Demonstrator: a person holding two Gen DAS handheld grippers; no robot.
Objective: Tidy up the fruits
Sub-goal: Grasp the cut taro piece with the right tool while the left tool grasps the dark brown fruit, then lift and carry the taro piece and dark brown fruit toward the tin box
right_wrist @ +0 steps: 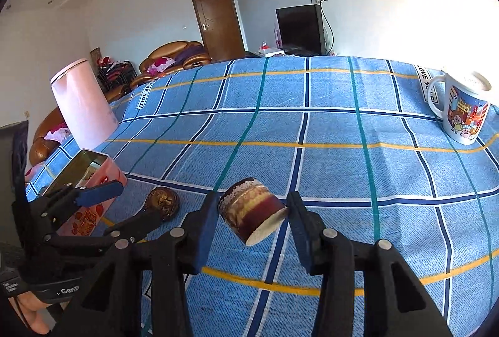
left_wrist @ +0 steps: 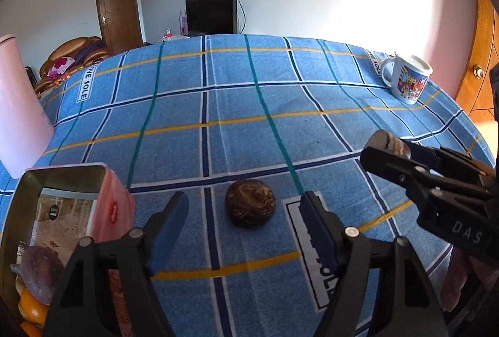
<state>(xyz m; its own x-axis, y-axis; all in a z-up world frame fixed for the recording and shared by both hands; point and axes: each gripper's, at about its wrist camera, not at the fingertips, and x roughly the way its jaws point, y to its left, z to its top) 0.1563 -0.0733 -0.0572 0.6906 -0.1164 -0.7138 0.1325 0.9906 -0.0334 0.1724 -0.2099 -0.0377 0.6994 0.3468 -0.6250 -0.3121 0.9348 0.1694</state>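
Observation:
A dark brown round fruit (left_wrist: pixel 250 207) lies on the blue plaid cloth between the fingers of my open left gripper (left_wrist: pixel 246 226), untouched; it also shows in the right wrist view (right_wrist: pixel 162 202). A pink tin (left_wrist: pixel 59 224) at the left holds a purple fruit (left_wrist: pixel 42 273) and oranges (left_wrist: pixel 32 307). My right gripper (right_wrist: pixel 253 212) is shut on a brown banded cylindrical piece (right_wrist: pixel 252 210), tilted and held above the cloth; it shows in the left wrist view (left_wrist: pixel 388 143) at the right.
A printed white mug (right_wrist: pixel 463 112) stands at the far right of the table. A tall pink container (right_wrist: pixel 82 103) stands at the far left. Behind the table are a sofa, a door and a black screen.

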